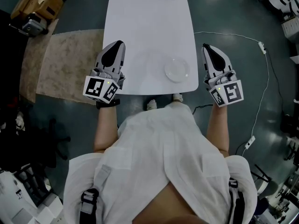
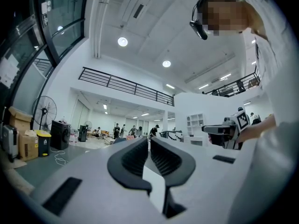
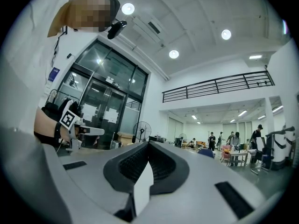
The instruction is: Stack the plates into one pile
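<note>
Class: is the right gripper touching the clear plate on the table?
Apart. The head view shows the right gripper beyond the table edge, with bare tabletop between it and the clear plate.

You are viewing a dim head view in which the white table is glaring against the dark floor. Round ceiling lights are illuminating both gripper views, which are bending and darkening at their edges; the nearest foreground is appearing soft.

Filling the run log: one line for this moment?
left gripper: shut, empty | right gripper: shut, empty | plate: on table, near edge, untouched
</note>
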`<action>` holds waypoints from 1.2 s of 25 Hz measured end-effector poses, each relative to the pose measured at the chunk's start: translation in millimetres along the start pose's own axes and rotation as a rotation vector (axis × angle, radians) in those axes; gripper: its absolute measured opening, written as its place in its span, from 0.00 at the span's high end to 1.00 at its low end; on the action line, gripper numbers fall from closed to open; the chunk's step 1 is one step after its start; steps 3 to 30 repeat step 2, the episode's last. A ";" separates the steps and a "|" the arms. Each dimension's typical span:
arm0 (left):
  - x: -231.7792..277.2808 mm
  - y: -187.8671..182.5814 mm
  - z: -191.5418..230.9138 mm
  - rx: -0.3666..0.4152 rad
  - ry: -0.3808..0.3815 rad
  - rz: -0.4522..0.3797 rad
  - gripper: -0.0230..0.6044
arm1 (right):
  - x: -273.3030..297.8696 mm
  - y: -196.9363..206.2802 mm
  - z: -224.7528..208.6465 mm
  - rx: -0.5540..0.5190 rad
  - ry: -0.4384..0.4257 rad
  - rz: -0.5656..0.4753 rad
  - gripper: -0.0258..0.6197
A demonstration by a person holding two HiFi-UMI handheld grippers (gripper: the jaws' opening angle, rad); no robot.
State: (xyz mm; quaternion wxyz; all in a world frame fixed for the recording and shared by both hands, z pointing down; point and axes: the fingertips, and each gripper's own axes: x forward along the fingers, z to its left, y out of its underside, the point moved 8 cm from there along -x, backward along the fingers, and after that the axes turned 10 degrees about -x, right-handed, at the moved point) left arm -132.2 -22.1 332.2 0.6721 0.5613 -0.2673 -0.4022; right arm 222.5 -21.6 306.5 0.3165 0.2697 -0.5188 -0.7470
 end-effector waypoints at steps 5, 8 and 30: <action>-0.7 1.3 -2.2 0.006 0.003 0.009 0.92 | -1.3 -0.2 1.0 -0.001 -0.002 0.000 0.92; -0.7 1.3 -2.2 0.006 0.003 0.009 0.92 | -1.3 -0.2 1.0 -0.001 -0.002 0.000 0.92; -0.7 1.3 -2.2 0.006 0.003 0.009 0.92 | -1.3 -0.2 1.0 -0.001 -0.002 0.000 0.92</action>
